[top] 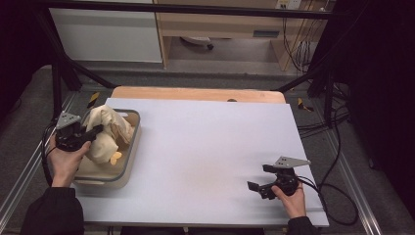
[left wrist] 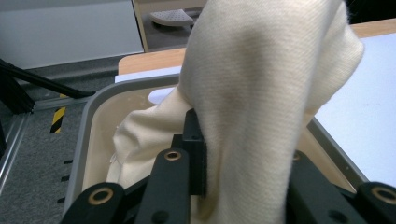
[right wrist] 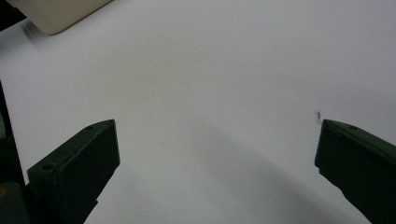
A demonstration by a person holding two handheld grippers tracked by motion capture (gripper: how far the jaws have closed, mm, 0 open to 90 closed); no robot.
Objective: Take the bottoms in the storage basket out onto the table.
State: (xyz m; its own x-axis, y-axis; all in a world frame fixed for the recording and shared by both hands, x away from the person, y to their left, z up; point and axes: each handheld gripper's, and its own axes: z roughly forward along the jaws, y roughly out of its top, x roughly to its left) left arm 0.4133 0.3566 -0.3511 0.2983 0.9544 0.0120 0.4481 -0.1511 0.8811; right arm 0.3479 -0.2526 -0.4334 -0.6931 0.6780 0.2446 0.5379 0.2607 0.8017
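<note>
cream cloth (top: 105,132) is bunched up in a grey-rimmed tub (top: 131,142) at the left side of the white table (top: 210,147) in the high view. the left gripper (top: 95,130), held in the person's left hand (top: 63,161), reaches into the tub from its left, and its jaws are clenched on a fold of the cloth, part of which is lifted above the rim. a small yellow shape shows low on the cloth, too small to make out. the right gripper (top: 259,178) sits in the right hand (top: 291,196) near the table's front right corner, well apart from the tub, with its jaws spread and nothing between them. dark sleeves come in at the bottom, and cables trail on the floor to the right.

in the left gripper view, the cloth (left wrist: 261,107) hangs as a thick woven fold in front of the camera, pinched between the black jaws of the left gripper (left wrist: 219,163). more of it lies crumpled inside the tub (left wrist: 88,121), whose grey rim runs round a pale interior. beyond the rim lie the table (left wrist: 364,126) and its wooden edge.

in the right gripper view, the right gripper (right wrist: 217,154) has its jaws wide apart over the bare white table (right wrist: 210,70), gripping nothing. a corner of the tub (right wrist: 56,14) shows at the top left, far from the jaws. a tiny dark speck marks the surface near the right-hand jaw.
</note>
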